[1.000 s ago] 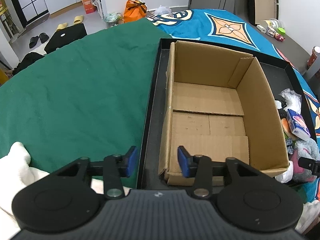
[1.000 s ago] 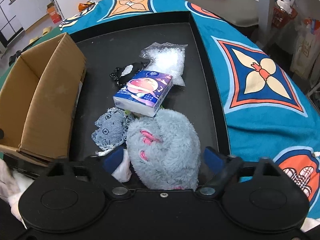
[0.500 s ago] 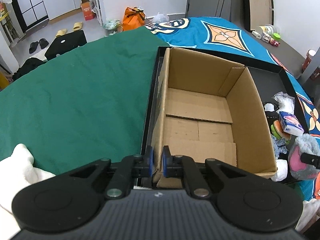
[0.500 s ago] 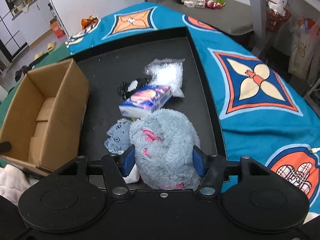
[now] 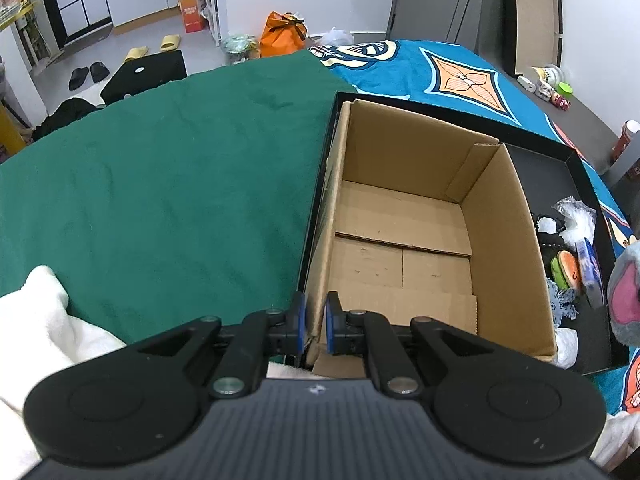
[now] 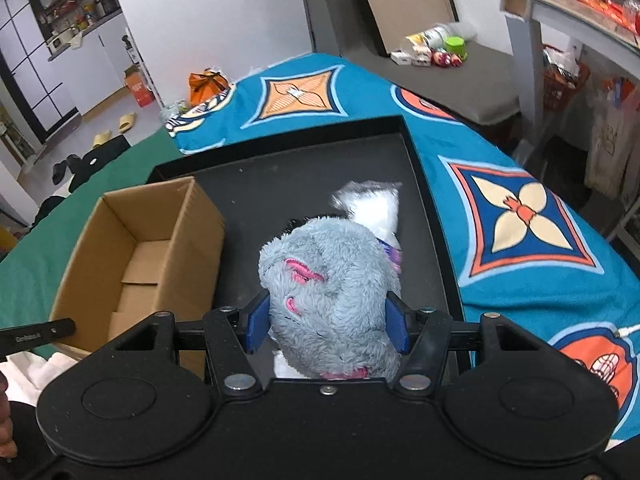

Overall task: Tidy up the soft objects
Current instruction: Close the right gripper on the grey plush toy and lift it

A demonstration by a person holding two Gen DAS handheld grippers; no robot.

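Observation:
An open, empty cardboard box [image 5: 400, 240] stands at the left end of a black tray [image 5: 568, 156]. My left gripper [image 5: 314, 322] is shut on the box's near left wall, its blue pads pinching the cardboard. My right gripper [image 6: 328, 320] is shut on a grey plush toy [image 6: 332, 272] with pink markings, held up above the tray [image 6: 280, 184] to the right of the box [image 6: 140, 248]. The plush [image 5: 624, 292] also shows at the right edge of the left wrist view.
More soft things lie on the tray right of the box: a clear plastic bag [image 5: 576, 216], a tissue pack [image 5: 588, 268], a burger-shaped toy [image 5: 566, 268] and a denim piece [image 5: 560, 304]. Green cloth [image 5: 160, 200] lies left of the tray, and blue patterned cloth [image 6: 520, 220] lies right of it.
My left gripper closed on the box wall. My right gripper closed on the grey plush and lifted it off the tray, so the other items now sit below and behind it.

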